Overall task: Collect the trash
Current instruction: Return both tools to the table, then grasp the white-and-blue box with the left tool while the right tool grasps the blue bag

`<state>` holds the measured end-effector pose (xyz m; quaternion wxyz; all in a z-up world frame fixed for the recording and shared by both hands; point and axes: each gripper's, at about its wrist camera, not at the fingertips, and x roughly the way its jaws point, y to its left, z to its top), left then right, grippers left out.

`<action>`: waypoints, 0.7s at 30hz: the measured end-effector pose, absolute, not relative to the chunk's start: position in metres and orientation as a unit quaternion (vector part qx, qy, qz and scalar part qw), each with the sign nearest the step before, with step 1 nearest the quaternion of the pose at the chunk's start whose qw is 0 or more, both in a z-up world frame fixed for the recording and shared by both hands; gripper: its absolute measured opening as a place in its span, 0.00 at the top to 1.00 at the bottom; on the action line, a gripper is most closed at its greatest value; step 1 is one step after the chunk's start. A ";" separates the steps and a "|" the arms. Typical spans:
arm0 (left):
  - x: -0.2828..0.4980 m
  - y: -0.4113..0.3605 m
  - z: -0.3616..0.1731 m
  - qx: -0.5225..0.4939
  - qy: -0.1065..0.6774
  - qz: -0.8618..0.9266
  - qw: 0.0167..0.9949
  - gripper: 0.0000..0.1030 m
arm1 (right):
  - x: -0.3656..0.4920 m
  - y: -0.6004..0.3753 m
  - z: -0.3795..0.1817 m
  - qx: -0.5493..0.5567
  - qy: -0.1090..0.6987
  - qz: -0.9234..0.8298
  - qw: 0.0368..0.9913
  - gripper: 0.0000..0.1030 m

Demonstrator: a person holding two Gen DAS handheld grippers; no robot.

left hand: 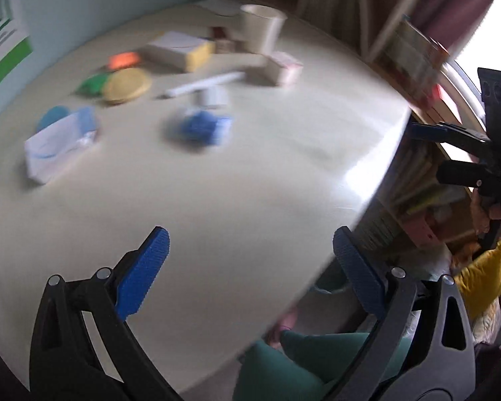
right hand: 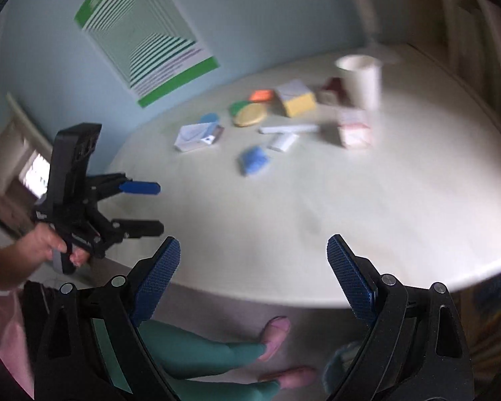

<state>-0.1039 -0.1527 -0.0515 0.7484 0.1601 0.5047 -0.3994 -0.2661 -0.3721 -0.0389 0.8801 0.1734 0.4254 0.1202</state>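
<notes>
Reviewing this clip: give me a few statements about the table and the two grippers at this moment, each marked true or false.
1. Both grippers are open with nothing between their fingers. True: the left gripper and the right gripper are empty.
2. The white cup lies on its side. False: it stands upright on the table.
3. The blue crumpled piece lies nearer the table's front edge than the cup. True.
4. The yellow round lid sits inside the cup. False: it lies on the table, left of the cup.
5. The left gripper is touching the trash. False: it is held off the table's edge, apart from everything.
</notes>
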 end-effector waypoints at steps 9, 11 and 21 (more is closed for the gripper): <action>-0.035 -0.094 -0.055 0.156 0.492 -0.356 0.780 0.07 | -0.174 -0.310 -0.061 0.086 0.459 0.148 0.872 0.14; -0.020 -0.084 -0.052 0.168 0.479 -0.353 0.786 0.07 | -0.162 -0.301 -0.064 0.068 0.459 0.153 0.872 0.14; 0.057 -0.088 -0.054 0.235 0.446 -0.387 0.772 0.07 | -0.105 -0.291 -0.082 0.012 0.481 0.149 0.864 0.15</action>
